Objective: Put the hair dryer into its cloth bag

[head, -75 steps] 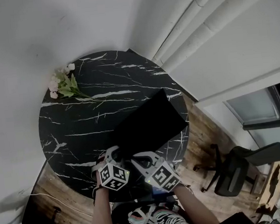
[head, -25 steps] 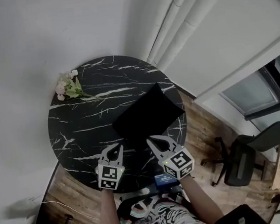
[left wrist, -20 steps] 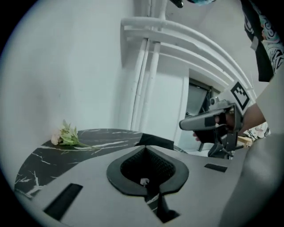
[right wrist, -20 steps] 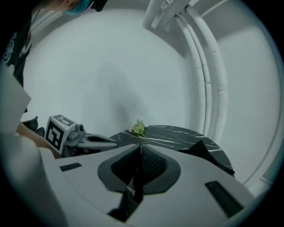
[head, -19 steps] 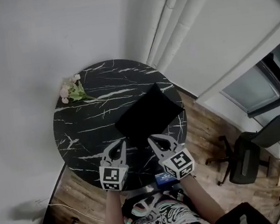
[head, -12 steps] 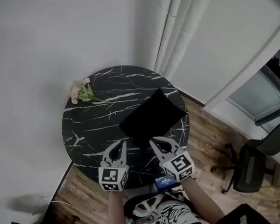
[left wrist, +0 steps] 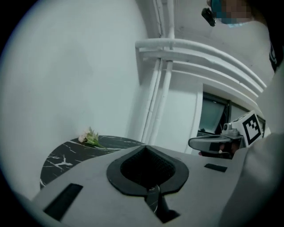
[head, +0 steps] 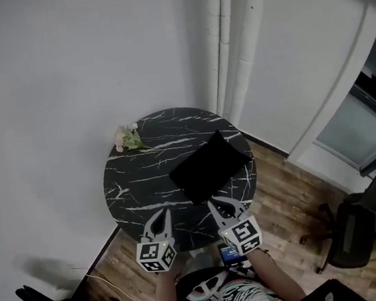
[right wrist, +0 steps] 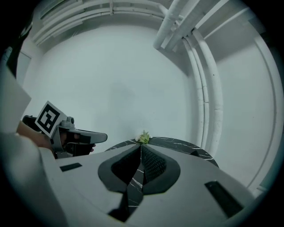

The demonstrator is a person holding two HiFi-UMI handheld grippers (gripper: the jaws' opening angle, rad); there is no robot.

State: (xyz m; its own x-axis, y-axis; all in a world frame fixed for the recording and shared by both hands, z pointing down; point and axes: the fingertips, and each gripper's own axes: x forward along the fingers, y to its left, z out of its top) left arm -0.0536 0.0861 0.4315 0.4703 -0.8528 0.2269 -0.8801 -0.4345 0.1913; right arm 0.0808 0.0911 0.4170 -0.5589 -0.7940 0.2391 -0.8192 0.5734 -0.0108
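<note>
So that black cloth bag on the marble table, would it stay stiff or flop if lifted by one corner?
Probably floppy: the cloth bag lies flat against the table, so a corner lift would likely let it drape. It may slide easily on the polished-looking marble. Its contents are not visible, so weight is uncertain.

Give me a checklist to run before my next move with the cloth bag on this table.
1. Left gripper free: ok, fingers shut with nothing between them.
2. Right gripper free: ok, fingers shut with nothing between them.
3. Cloth bag within view: ok, it lies flat on the table, and both grippers are off the near edge, not touching it.
4. Hair dryer located: cannot tell, no view shows one.
5. Bag opening found: cannot tell, the bag reads as one dark shape.
6. Flowers out of the way: ok, at the far left rim, apart from the bag.
</note>
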